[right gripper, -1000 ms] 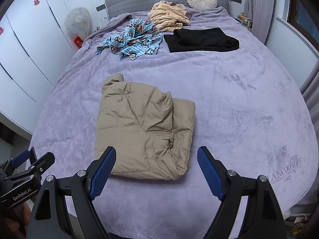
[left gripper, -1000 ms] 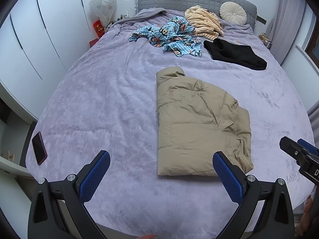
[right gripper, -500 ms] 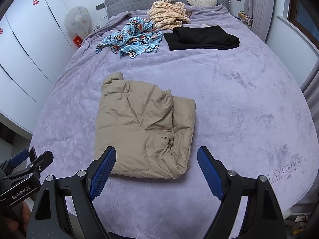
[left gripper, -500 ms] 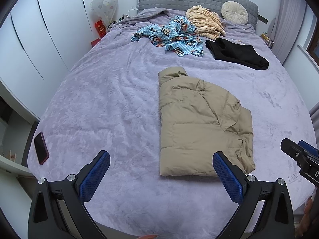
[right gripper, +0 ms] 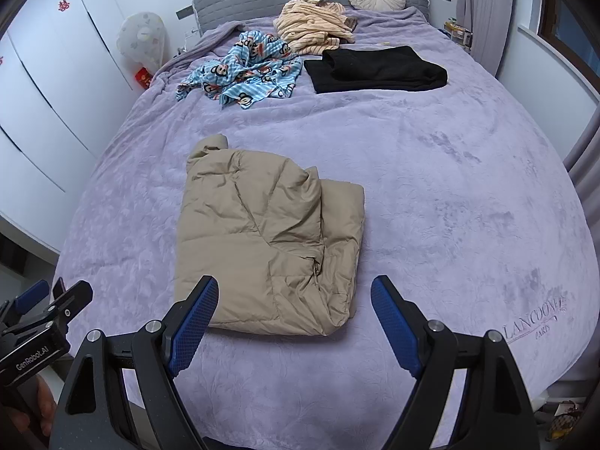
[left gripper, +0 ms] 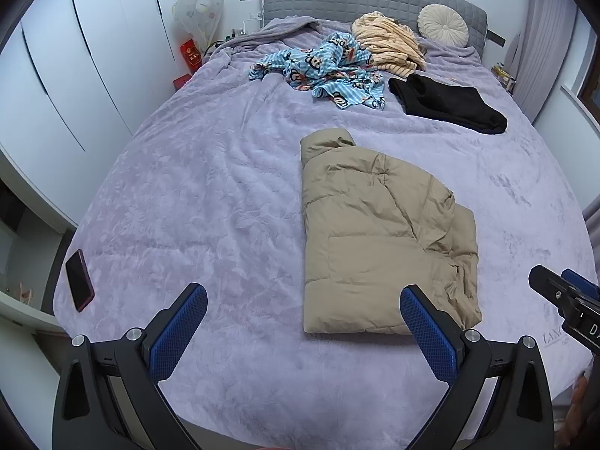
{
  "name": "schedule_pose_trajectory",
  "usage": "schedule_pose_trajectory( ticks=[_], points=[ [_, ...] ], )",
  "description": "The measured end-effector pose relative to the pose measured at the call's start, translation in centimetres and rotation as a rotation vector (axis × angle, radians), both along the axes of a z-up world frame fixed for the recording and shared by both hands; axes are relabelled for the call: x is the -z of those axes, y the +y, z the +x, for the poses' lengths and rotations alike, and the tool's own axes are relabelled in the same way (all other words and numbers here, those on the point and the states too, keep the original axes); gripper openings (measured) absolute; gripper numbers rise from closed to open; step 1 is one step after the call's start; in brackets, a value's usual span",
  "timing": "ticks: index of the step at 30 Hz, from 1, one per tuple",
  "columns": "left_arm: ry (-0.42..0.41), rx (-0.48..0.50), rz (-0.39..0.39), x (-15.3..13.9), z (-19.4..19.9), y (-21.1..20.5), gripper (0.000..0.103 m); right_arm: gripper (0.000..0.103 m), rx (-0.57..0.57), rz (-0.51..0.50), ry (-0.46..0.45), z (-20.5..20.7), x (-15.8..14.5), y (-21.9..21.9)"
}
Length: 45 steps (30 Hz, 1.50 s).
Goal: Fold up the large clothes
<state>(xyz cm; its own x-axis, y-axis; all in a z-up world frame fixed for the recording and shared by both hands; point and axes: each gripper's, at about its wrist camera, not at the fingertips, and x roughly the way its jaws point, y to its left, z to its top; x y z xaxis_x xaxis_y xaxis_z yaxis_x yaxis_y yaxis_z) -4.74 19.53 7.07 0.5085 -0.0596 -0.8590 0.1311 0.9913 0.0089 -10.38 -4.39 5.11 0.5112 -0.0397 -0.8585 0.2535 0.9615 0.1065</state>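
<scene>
The big bed (left gripper: 187, 195) is lying under a purple blanket, and the tan coat (left gripper: 378, 240) is sitting near the foot edge, a bit toward the right side. The coat is looking folded in half the long way, with its collar pointing at the head of the bed. I am guessing one more fold is coming: the bottom edge, the one closest to the foot of the bed, is waiting to be picked up and laid over toward the collar. The coat is puffy, so it may be springing back open.

Three more clothes are lying near the head edge: a black top (right gripper: 375, 67), a blue monkey-print one (right gripper: 247, 67) and a striped one (right gripper: 315, 26).

The left tongs (left gripper: 300, 318) are hanging wide apart above the foot edge, holding nothing. The right tongs (right gripper: 294, 315) are wide apart too, just over the coat's near edge, and empty.

A phone (left gripper: 79, 280) is resting at the left foot corner.

The blanket is showing "LANCOOME PARIS" (right gripper: 534, 315) at the right foot corner. The left tongs' body is reading "GenRobot.AI" (right gripper: 32, 357).
</scene>
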Motion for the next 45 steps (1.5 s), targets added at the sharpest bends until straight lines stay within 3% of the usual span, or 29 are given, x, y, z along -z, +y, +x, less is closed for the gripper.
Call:
schedule_pose_trajectory(
  ticks=[45],
  points=[
    [-0.022, -0.001, -0.005, -1.0, -0.1, -0.2, 0.103, 0.086, 0.003, 0.002, 0.002, 0.1, 0.0, 0.4]
  ],
)
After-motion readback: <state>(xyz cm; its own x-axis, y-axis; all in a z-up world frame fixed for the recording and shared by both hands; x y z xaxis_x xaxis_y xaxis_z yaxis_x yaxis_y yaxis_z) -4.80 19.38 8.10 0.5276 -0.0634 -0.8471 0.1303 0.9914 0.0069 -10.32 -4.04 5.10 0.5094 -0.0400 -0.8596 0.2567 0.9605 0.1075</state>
